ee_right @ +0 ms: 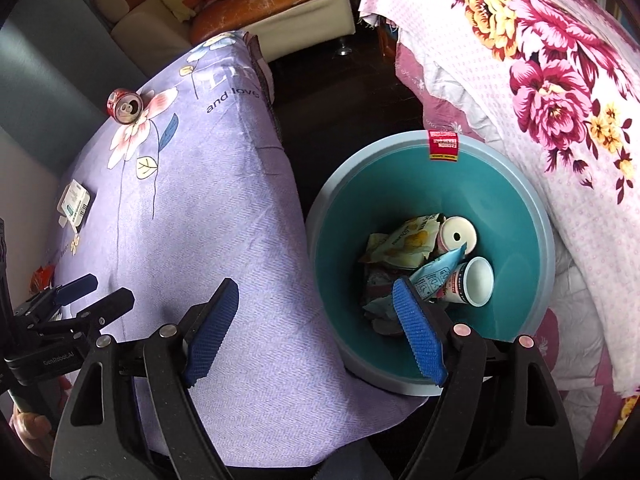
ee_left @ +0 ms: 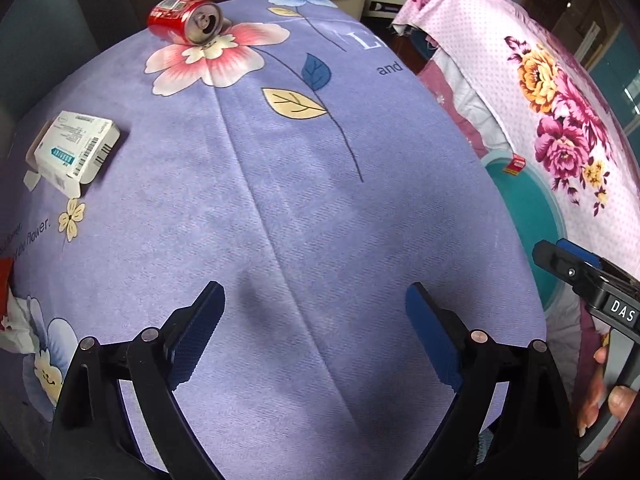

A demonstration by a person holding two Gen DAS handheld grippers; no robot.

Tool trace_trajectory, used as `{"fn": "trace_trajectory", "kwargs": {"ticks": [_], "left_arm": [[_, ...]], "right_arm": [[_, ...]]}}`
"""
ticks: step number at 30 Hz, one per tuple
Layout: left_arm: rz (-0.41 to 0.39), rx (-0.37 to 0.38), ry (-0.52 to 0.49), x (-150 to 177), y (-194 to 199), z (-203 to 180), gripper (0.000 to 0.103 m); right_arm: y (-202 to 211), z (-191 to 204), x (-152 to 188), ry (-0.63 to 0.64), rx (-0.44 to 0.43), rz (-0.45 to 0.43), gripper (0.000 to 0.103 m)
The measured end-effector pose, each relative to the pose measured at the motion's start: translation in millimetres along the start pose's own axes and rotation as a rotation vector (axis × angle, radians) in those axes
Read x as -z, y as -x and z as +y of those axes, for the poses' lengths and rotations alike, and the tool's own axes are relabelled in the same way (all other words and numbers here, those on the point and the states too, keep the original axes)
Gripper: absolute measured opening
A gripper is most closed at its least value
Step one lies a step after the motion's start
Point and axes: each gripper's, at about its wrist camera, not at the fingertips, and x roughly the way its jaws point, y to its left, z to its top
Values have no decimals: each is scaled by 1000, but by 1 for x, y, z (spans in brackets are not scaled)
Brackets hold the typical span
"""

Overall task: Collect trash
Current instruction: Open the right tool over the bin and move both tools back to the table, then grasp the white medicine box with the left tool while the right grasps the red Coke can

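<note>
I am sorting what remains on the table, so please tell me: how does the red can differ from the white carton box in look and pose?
The red soda can is a round metal cylinder lying on its side, its opened top facing the camera; the white carton box is flat and rectangular, lying on a broad face with an end flap open. The can sits on the pink flower print, the box on plain purple cloth near the table's left edge. Both lie untouched on the purple tablecloth.
</note>
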Motion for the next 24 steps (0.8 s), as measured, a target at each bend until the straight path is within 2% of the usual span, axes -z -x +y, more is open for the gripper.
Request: {"fn": "trace_trajectory", "kwargs": {"ticks": [11, 20, 24], "left_arm": [[-55, -71, 249, 6, 24, 118, 92], [-98, -47, 542, -2, 29, 204, 93], [-118, -31, 623, -13, 26, 225, 93]], "right_arm": [[-15, 82, -19, 169, 7, 28, 76], [-39, 154, -34, 315, -1, 65, 79], [-48, 179, -48, 361, -12, 59, 79]]}}
